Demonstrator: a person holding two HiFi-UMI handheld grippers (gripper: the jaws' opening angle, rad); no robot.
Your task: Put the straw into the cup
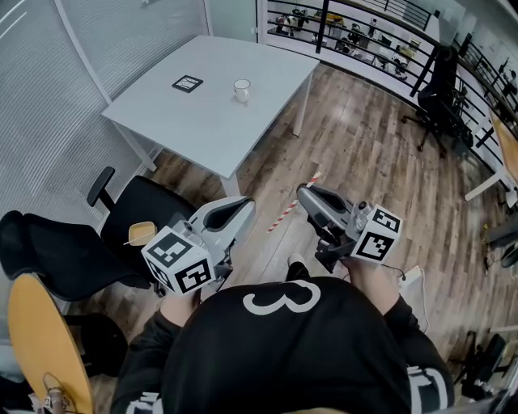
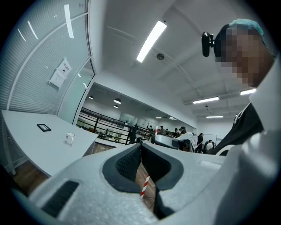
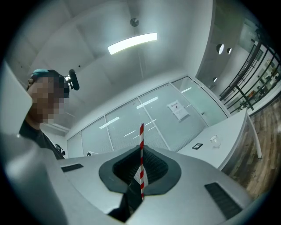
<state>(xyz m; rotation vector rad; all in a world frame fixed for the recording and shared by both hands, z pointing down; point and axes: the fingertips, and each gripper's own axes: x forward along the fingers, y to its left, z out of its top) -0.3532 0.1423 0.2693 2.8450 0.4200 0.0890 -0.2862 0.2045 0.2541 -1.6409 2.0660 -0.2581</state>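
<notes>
A small clear cup (image 1: 242, 89) stands on the white table (image 1: 202, 121), well ahead of me across the wooden floor. My right gripper (image 1: 306, 192) is shut on a red-and-white striped straw (image 1: 285, 214), which sticks out past both sides of the jaws. In the right gripper view the straw (image 3: 141, 136) rises upright from the closed pads (image 3: 149, 169), with the cup (image 3: 214, 140) far off to the right. My left gripper (image 1: 243, 212) is shut with nothing in it. Its view shows the cup (image 2: 70, 138) at left and the straw (image 2: 144, 186) through the gap below the jaws.
A black marker card (image 1: 187, 83) lies on the table near the cup. Black office chairs (image 1: 137, 210) stand between me and the table at the left, beside a yellow round top (image 1: 40, 340). Another black chair (image 1: 437, 89) and a railing (image 1: 356, 24) are at the far right.
</notes>
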